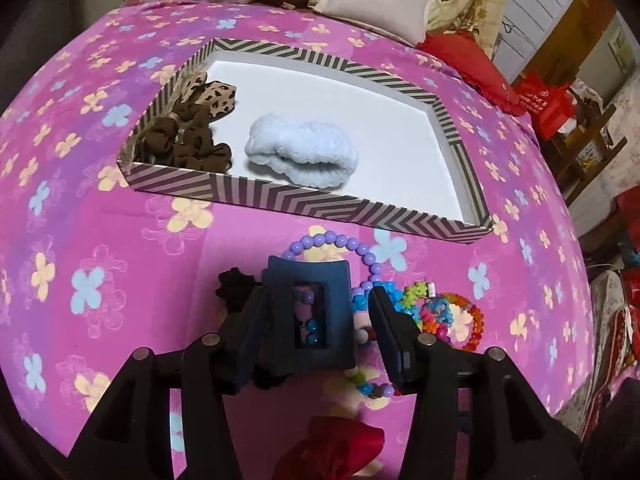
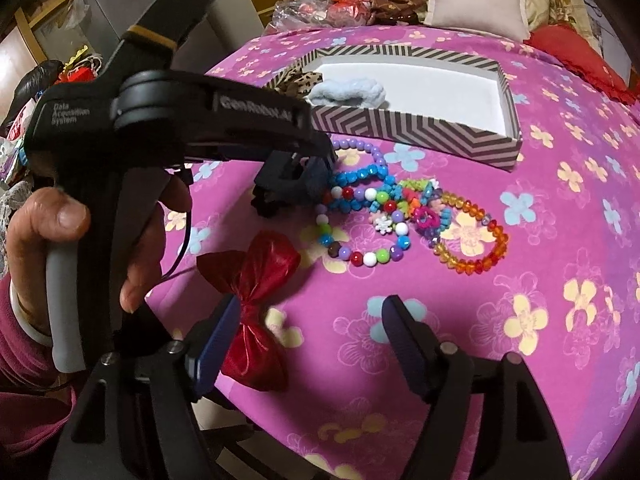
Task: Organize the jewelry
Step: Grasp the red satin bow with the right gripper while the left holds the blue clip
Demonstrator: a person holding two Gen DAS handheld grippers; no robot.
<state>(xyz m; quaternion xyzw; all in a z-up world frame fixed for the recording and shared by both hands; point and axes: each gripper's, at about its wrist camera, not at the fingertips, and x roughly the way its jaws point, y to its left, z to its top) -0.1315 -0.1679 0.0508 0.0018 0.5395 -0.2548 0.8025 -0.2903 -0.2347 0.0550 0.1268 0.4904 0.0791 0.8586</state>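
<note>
A dark rectangular hair claw clip (image 1: 312,312) lies on the pink flowered sheet between the fingers of my left gripper (image 1: 318,320). The left pad is against it and the right pad stands clear, so the gripper is open. Under and beside the clip lies a heap of bead bracelets: purple (image 1: 332,237), multicoloured (image 2: 360,258) and amber (image 2: 480,256). My right gripper (image 2: 310,340) is open low over the sheet, with a red satin bow (image 2: 252,272) beside its left finger. The chevron-striped box (image 1: 280,196) holds a pale blue fluffy scrunchie (image 1: 300,148), a brown one (image 1: 180,140) and a leopard one (image 1: 216,96).
A person's hand (image 2: 60,216) holds the left gripper's handle at the left of the right wrist view. Beyond the box are a beige pillow (image 1: 376,0), a red cushion (image 1: 460,56) and crumpled bags (image 2: 320,8). Furniture and red bags (image 1: 552,108) crowd the room at the right.
</note>
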